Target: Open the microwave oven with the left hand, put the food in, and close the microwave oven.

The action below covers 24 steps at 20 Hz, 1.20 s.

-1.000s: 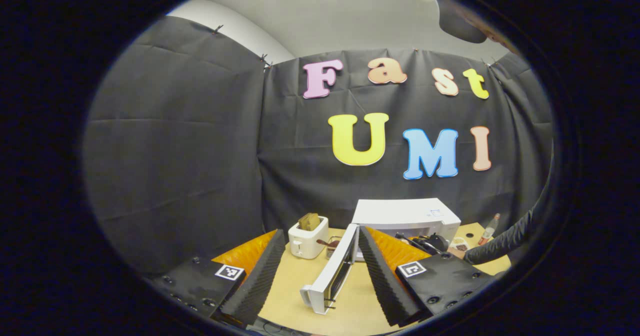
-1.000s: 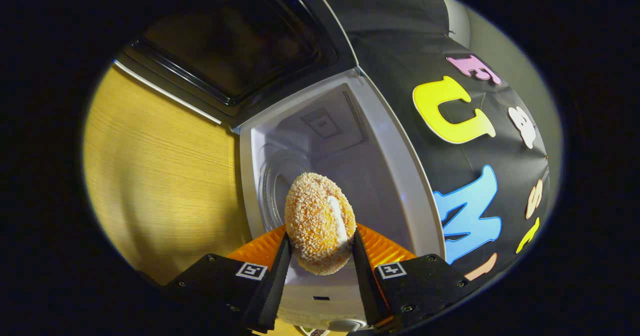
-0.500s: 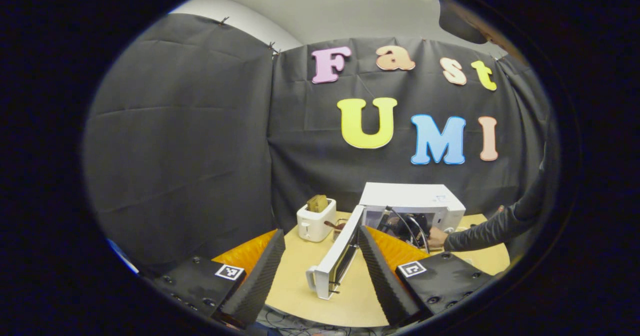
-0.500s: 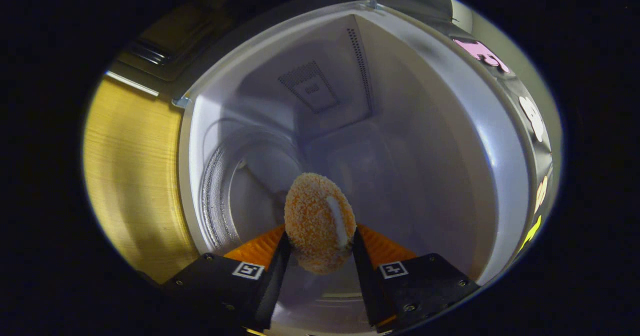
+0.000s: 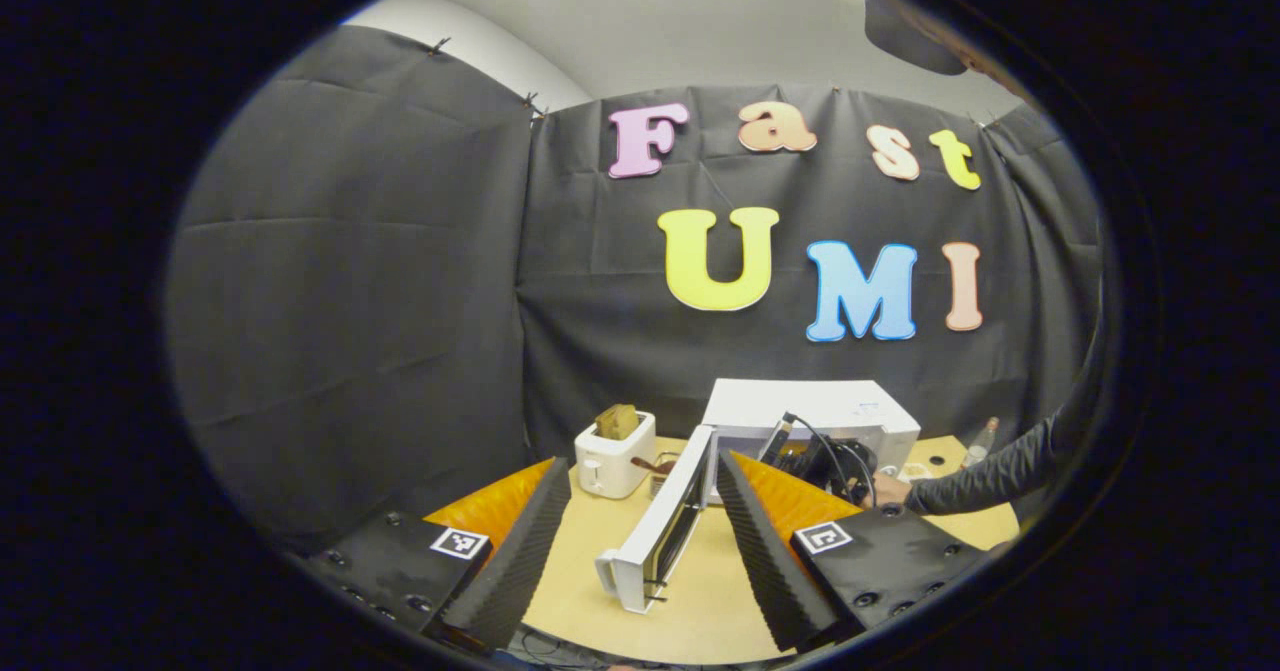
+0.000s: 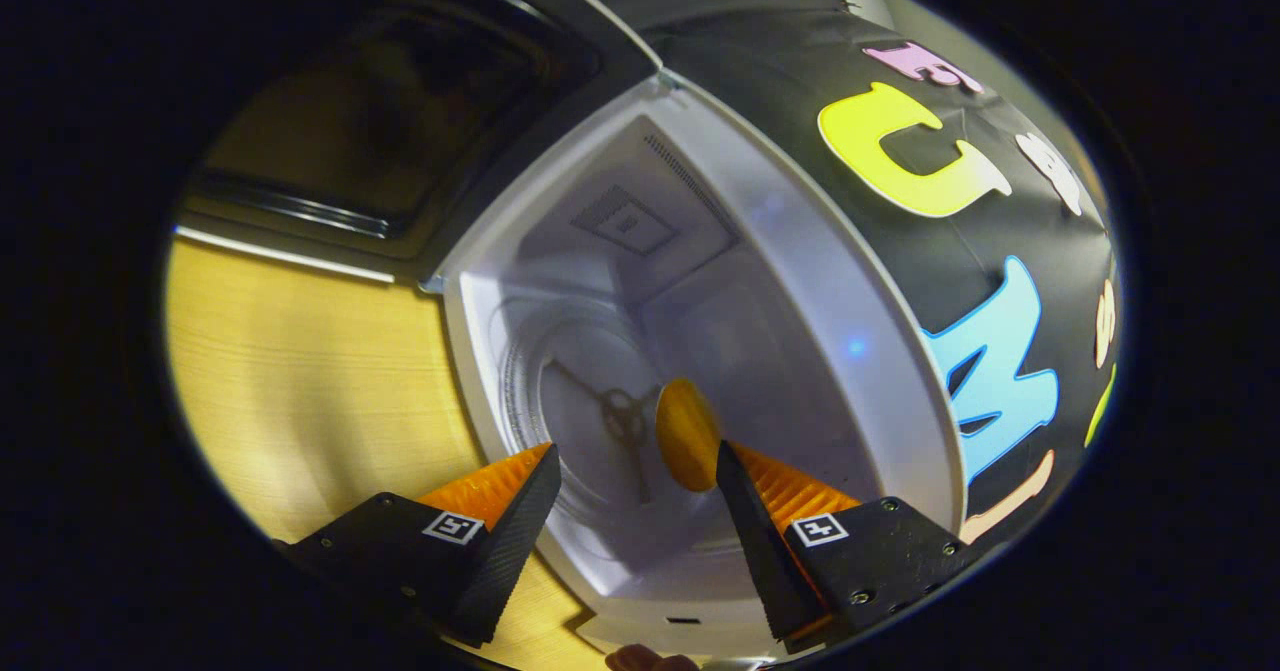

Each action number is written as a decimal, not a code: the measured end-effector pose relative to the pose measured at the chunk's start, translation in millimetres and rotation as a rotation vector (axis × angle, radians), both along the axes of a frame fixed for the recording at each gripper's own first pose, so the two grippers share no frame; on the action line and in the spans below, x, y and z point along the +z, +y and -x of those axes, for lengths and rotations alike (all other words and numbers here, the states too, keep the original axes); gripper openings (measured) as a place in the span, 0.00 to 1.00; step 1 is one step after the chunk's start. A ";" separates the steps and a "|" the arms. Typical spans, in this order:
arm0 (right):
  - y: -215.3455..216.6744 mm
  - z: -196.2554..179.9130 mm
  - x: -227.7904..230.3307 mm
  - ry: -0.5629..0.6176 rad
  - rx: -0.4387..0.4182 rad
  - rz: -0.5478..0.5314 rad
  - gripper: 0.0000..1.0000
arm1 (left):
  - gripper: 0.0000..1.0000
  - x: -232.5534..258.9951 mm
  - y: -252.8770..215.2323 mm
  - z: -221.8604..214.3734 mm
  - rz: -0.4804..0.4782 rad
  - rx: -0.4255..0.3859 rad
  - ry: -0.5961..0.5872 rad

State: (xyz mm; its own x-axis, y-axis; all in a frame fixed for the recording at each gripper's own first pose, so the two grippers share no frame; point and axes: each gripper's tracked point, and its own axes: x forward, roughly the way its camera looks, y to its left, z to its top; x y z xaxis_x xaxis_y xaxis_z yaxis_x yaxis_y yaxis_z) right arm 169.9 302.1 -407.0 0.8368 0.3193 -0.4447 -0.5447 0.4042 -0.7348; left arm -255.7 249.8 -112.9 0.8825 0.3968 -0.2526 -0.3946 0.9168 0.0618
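The white microwave (image 5: 812, 413) stands on the wooden table with its door (image 5: 660, 536) swung wide open. My left gripper (image 5: 640, 541) is open, held back from the table with the door's edge seen far off between its fingers. The other gripper (image 5: 825, 463), held by a hand in a dark sleeve, is at the microwave's opening. In the right gripper view, the orange breaded food (image 6: 686, 436) lies inside the white cavity on the glass turntable (image 6: 575, 421). My right gripper (image 6: 640, 511) is open just outside the cavity, holding nothing. The dark door window (image 6: 390, 146) is at the upper left.
A white toaster (image 5: 613, 456) with bread in it stands left of the microwave, with a small jar (image 5: 662, 471) beside it. A bottle (image 5: 980, 441) stands at the table's far right. Bare wooden tabletop (image 6: 300, 391) lies left of the cavity.
My right gripper opened and let go of the food, which now lies on the turntable. The gripper has drawn back out of the cavity. The left gripper only shifted slightly.
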 end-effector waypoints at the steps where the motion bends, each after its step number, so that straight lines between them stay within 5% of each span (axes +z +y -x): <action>1: -4.5 12.5 7.2 0.025 -0.010 -0.051 0.96 | 0.96 1.9 -1.2 -7.2 0.000 -0.017 -0.011; 7: -53.4 63.5 94.4 0.055 -0.150 -0.373 0.96 | 0.96 -7.6 -23.1 -69.0 0.029 -0.148 -0.060; 16: -165.4 113.3 215.5 -0.040 -0.491 -0.781 0.96 | 0.96 -17.5 -69.8 -148.6 0.077 -0.345 -0.133; 24: -234.4 175.8 295.9 -0.219 -0.657 -0.917 0.96 | 0.94 -23.2 -83.6 -171.0 0.083 -0.433 -0.137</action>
State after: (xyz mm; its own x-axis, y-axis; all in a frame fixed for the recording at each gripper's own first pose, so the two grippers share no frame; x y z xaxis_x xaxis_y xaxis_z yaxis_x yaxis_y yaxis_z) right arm -5.9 67.6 -111.1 0.9923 -0.0789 -0.0952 0.0724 0.9949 -0.0703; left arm -84.6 166.2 -136.2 0.9900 -0.0327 -0.1372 0.0267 0.9986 -0.0450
